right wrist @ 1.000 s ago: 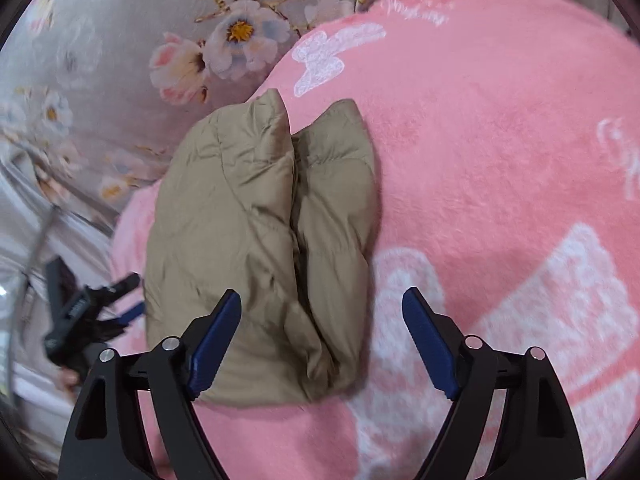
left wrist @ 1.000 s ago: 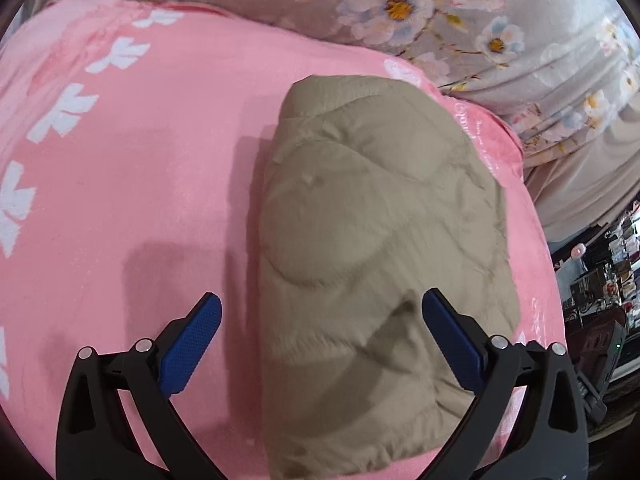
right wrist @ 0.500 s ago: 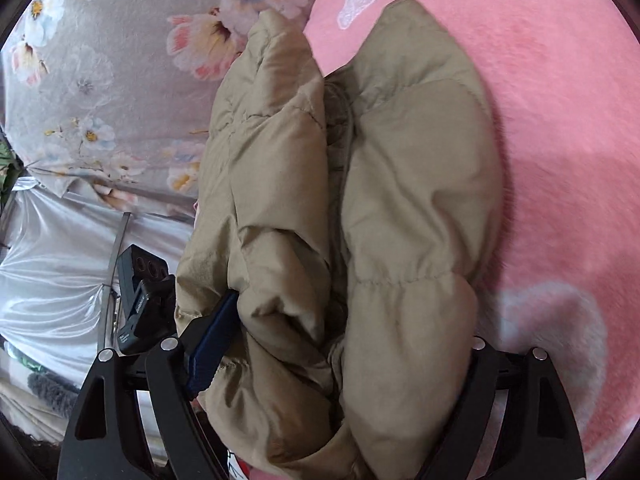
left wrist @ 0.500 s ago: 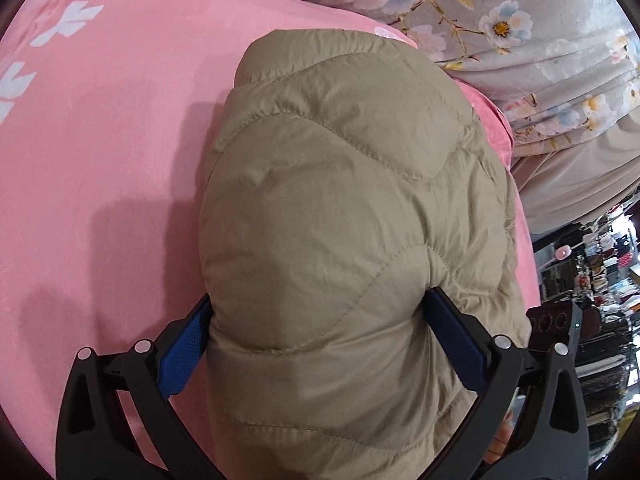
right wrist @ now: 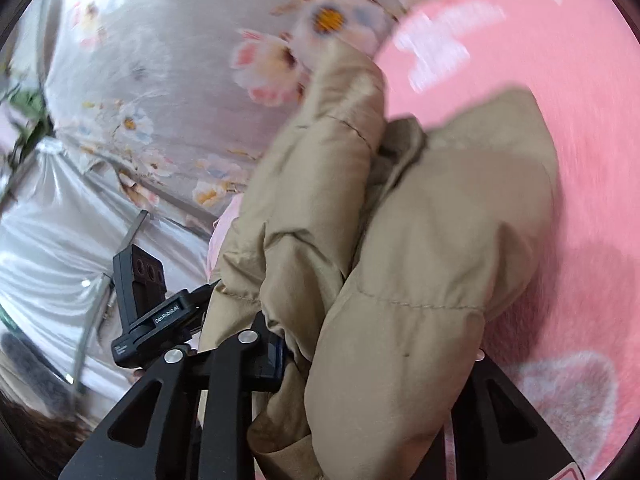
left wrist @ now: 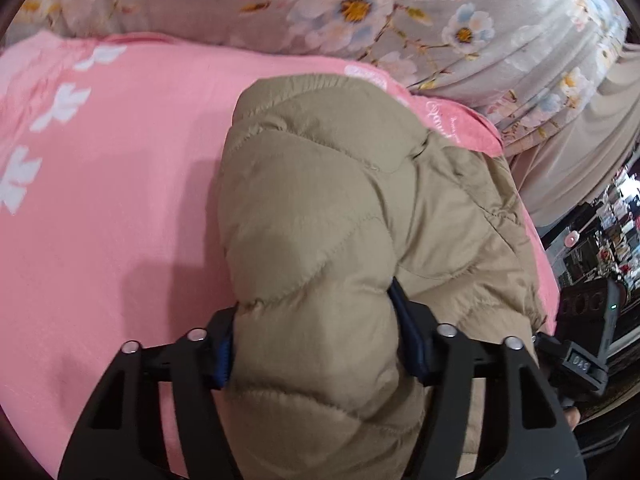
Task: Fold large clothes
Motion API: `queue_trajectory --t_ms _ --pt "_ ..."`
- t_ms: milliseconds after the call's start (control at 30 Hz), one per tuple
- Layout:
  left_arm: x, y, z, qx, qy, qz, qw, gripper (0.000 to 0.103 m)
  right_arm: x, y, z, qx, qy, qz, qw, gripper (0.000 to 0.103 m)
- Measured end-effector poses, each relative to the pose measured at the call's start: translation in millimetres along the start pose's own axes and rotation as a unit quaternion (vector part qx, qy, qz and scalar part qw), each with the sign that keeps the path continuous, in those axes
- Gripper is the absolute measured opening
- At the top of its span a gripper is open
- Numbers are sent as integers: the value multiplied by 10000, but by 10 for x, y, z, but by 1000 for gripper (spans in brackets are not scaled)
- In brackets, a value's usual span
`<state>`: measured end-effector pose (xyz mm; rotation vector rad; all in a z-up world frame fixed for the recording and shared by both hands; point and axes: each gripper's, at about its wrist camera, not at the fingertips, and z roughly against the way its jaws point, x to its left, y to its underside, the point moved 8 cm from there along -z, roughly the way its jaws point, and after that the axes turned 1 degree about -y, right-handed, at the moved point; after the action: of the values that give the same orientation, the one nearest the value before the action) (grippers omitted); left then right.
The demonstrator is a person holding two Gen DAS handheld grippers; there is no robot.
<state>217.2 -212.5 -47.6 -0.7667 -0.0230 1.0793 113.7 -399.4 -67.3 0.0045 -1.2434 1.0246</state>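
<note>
Both grippers, left (left wrist: pixel 312 344) and right (right wrist: pixel 376 354), have just been closing and are now pinching the jacket (left wrist: pixel 360 208) near the blanket's (left wrist: pixel 120 200) far edge, seemingly for lifting.

A home bedroom: pink fleece blanket (left wrist: pixel 120 200) w/ white prints covered the bed, grey floral bedding (left wrist: pixel 360 12) lay behind, cluttered shelves (left wrist: pixel 612 224) stood at the edge.

One puffy tan coat (left wrist: pixel 320 216), two grippers, one pink blanket (left wrist: pixel 112 184) and one flowery grey cloth (left wrist: pixel 360 8).
</note>
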Motion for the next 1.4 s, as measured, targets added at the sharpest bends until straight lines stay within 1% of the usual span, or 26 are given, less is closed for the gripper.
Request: queue_trajectory --t_ms 100,200,300,500,633,767,900,967,1133,1400 --pt "-178 -138 187 -311 -56 -357 9989 46 311 -163 107 -252 189 483 9983 27" --pt "-294 -283 387 -635 -57 -574 9963 43 542 -281 207 -469 245 800 9954 27" --pt "-363 -464 583 -966 -4 -693 9929 42 723 -383 290 -689 247 1052 9917 27" --pt "-278 -777 1034 -1576 -84 -892 9834 41 1232 -589 207 -1012 150 1531 9829 27" --pt "-84 -978 1243 -1869 -153 -894 9782 41 1562 -701 -11 -1057 89 1808 9778 27" --pt "203 -1113 1365 -2031 -257 -855 9751 41 1793 -757 -338 -1005 23 1962 9754 27" --pt "555 -1216 1401 -2126 -443 -847 9725 41 1916 -754 -674 -906 -16 2050 9746 27" --pt "734 -1249 1392 -2132 -492 -802 9725 41 1955 -750 -839 -861 -33 2003 9759 27" --pt "1194 -1295 1269 -2028 -644 -660 9749 41 1983 -695 -1280 -680 -8 1966 9781 27" --pt "1739 -1255 966 -1871 -816 -425 9780 41 1828 -568 -1882 -415 84 1939 9801 27"
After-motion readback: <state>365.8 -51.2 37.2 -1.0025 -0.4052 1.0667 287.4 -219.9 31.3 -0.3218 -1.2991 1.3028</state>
